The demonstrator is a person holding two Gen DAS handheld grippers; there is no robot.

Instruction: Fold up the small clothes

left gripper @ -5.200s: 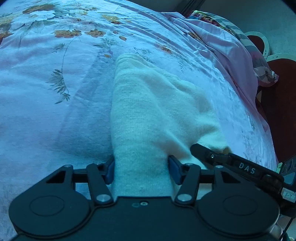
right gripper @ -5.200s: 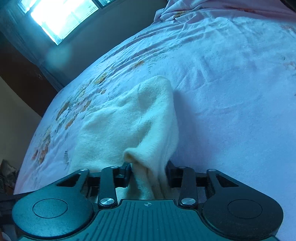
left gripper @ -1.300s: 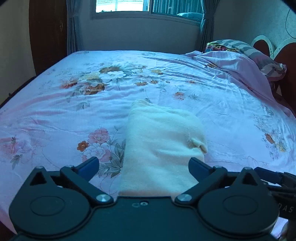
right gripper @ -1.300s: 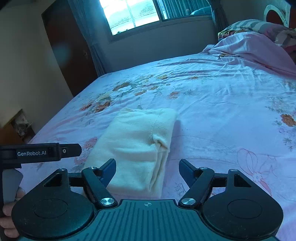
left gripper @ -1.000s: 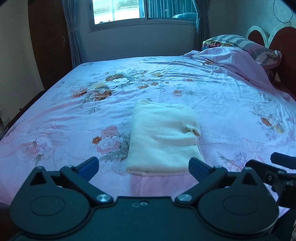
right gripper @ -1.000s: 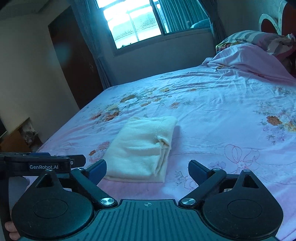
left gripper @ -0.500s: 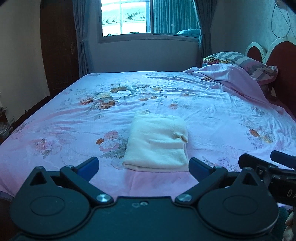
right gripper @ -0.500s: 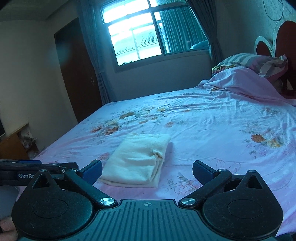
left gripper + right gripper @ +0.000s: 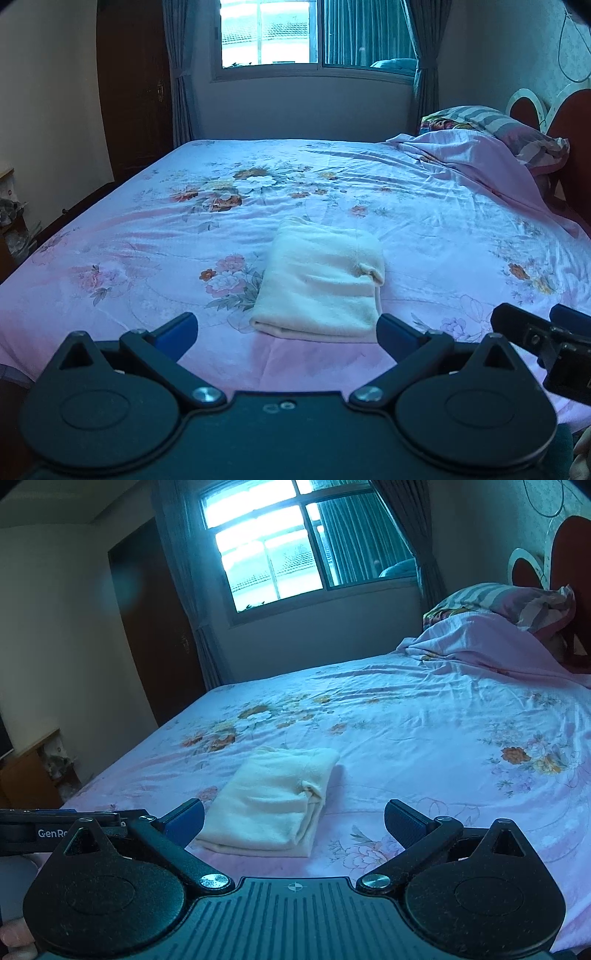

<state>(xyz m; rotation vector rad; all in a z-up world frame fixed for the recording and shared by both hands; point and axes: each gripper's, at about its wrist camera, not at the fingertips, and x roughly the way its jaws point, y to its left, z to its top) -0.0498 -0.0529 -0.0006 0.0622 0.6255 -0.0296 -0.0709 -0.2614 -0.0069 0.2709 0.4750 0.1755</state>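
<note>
Left wrist view: cream garment (image 9: 319,286) looks fully folded on the bed (image 9: 147,236); left gripper (image 9: 286,330) and right gripper (image 9: 293,823) are spread wide, nothing held.

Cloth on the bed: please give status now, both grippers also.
Left gripper open, empty. Right gripper open, empty. Cloth folded, flat on bed, untouched. Nothing in the way.

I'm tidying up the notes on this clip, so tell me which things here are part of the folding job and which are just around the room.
Part of the job:
- folded cream garment, lying on the bed
- left hand-held gripper, open, clear of it
- right hand-held gripper, open, clear of it

Just around:
- floral bedsheet
- striped pillow
- bunched pink cover
- window
- curtains
</note>
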